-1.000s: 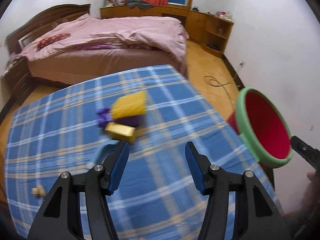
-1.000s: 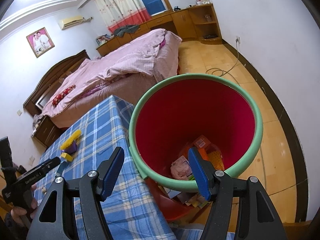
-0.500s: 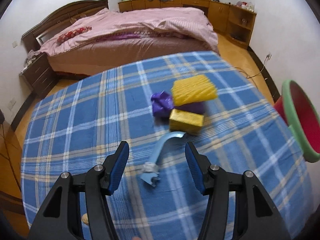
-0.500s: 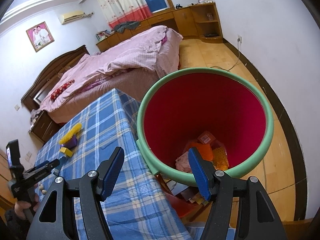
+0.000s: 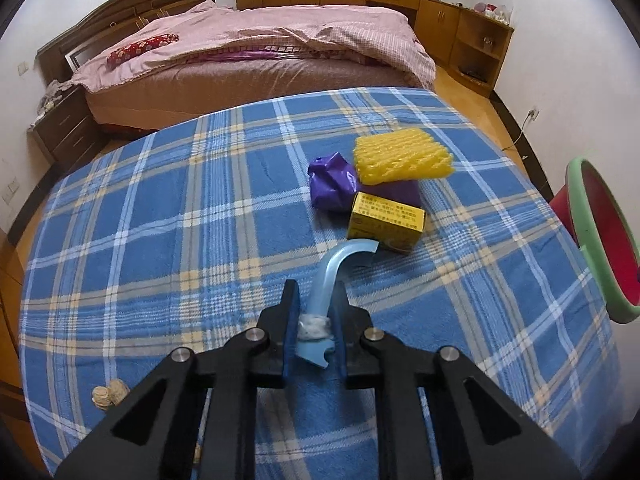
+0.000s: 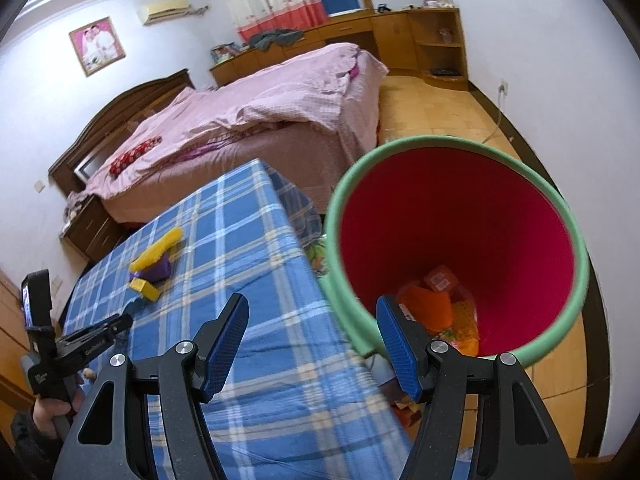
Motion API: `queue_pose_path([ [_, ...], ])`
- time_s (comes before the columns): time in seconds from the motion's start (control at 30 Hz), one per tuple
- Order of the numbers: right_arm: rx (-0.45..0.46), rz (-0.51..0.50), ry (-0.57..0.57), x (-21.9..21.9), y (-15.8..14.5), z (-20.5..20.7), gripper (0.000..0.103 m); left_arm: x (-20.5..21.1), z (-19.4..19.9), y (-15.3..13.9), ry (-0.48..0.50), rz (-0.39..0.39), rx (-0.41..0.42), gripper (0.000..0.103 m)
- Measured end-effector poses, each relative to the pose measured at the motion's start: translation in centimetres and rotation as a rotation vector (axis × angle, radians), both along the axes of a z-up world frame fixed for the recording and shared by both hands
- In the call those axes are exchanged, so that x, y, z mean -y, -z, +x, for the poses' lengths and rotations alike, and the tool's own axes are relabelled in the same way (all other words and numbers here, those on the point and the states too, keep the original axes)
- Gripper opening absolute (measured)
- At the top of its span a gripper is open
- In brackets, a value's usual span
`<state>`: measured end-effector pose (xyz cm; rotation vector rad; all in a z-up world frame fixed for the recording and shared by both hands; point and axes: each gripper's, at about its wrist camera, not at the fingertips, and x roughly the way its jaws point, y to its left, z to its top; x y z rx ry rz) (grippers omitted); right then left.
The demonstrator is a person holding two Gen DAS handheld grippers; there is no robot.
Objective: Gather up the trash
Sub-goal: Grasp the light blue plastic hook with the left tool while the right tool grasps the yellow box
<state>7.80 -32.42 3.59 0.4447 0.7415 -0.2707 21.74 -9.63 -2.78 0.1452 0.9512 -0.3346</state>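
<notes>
L gripper: fingers are closed in on a curved pale-blue plastic piece, pinched near its base w/ a white wad between the pads. The piece's bent tip is seen just ahead of the fingertips, touching or nearly touching a yellow box. Beyond the box, a purple crumpled bag and a yellow foam net are stacked together on the blue plaid table. A nutshell is seen to the L of the fingers, well apart.

R gripper: fingers spread wide, nothing held. A red bin w/ green rim is seen ahead and to the R of the fingers, beside the table edge, w/ orange and mixed wrappers inside at the bottom.
</notes>
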Motion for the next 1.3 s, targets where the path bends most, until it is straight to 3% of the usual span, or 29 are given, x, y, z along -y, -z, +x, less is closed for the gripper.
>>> queue_pose_path([
  [0.2, -0.004, -0.017, -0.05, -2.0, -0.1, 1.9, 0.068, -1.8, -0.1, -0.6, -0.04, -0.077, -0.002, 0.016],
  [0.53, -0.025, -0.032, -0.175, -7.1, 0.5, 6.3, 0.068, -6.7, 0.8, -2.2, -0.191, -0.168, 0.043, 0.015],
  [1.1, -0.075, -0.098, -0.389, -14.7, 3.3, 15.1, 0.067, -8.8, 1.7, -1.2, -0.255, -0.213, 0.013, 0.015],
  [1.27, -0.093, -0.118, -0.427, -16.0, 4.2, 17.2, 0.056, -8.9, 1.7, -1.2, -0.256, -0.217, 0.01, 0.015],
  [1.3, -0.097, -0.121, -0.432, -16.2, 4.4, 17.5, 0.05, -8.9, 1.7, -1.2, -0.257, -0.219, 0.009, 0.015],
])
